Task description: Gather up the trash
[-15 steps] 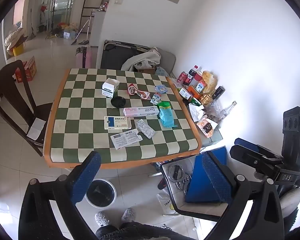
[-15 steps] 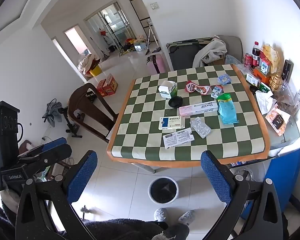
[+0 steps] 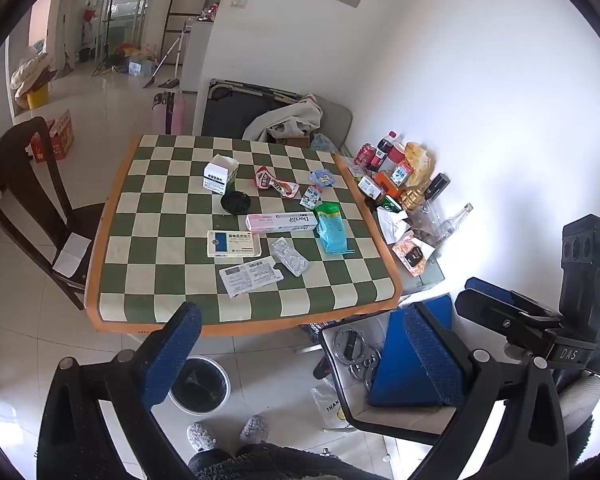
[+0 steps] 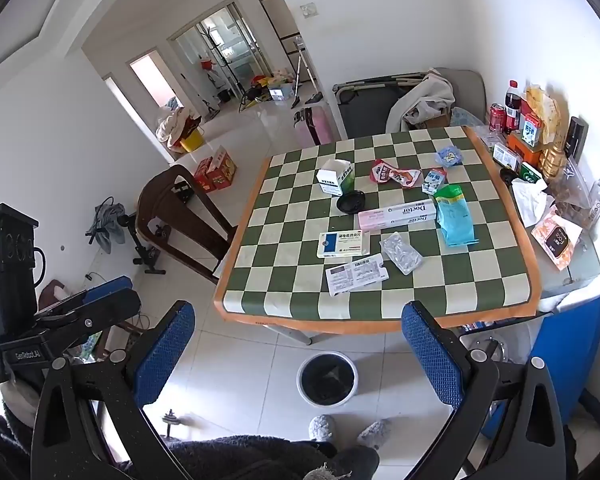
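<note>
Litter lies on the green checkered table (image 3: 160,216): a pink toothpaste box (image 3: 281,222), a white and blue medicine box (image 3: 233,243), a paper leaflet (image 3: 250,276), a blister pack (image 3: 290,257), a teal pouch (image 3: 331,227), a black lid (image 3: 235,202), a white carton (image 3: 219,174) and a red wrapper (image 3: 274,182). A round bin (image 3: 199,384) with a black liner stands on the floor by the table's near edge. My left gripper (image 3: 302,356) and right gripper (image 4: 300,356) hover open and empty, short of the table and above the bin (image 4: 327,378).
A dark wooden chair (image 3: 28,200) stands left of the table. Bottles, cans and packets (image 3: 396,184) crowd the glass side table by the right wall. A blue stool (image 3: 404,364) with metal parts sits low right. The person's slippered feet (image 3: 228,434) are near the bin.
</note>
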Available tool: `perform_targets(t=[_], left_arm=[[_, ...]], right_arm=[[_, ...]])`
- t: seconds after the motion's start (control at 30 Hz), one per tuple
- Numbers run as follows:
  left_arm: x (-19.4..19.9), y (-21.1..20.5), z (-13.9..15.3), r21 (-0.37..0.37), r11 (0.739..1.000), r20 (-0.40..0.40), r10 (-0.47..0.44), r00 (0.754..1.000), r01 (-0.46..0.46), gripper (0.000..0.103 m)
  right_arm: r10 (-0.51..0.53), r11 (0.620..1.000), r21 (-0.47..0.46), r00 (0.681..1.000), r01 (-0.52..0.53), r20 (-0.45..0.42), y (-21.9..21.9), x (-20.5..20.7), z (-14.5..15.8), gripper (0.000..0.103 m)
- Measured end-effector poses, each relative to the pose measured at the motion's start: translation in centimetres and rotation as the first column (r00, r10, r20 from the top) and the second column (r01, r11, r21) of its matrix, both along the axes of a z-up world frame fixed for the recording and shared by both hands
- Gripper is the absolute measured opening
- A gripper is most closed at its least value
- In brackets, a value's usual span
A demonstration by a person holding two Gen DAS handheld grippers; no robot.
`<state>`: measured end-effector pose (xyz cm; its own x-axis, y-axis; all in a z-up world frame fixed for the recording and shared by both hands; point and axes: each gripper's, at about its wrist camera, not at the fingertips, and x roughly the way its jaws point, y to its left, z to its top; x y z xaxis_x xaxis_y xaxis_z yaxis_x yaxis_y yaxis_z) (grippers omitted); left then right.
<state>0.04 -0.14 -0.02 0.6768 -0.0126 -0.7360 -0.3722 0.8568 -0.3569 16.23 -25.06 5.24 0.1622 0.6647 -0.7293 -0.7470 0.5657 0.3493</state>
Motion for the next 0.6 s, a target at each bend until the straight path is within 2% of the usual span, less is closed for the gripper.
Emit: perform_targets(t=[0.6], left_arm=[[-0.1,0.1,0.0,-0.004,1.000,0.006,0.001,1.000,-0.001,0.103]], right_arm=[[0.010,1.000,0.003,1.000,-0.010,-0.010,0.8,-0.7,-0.3,0.103]])
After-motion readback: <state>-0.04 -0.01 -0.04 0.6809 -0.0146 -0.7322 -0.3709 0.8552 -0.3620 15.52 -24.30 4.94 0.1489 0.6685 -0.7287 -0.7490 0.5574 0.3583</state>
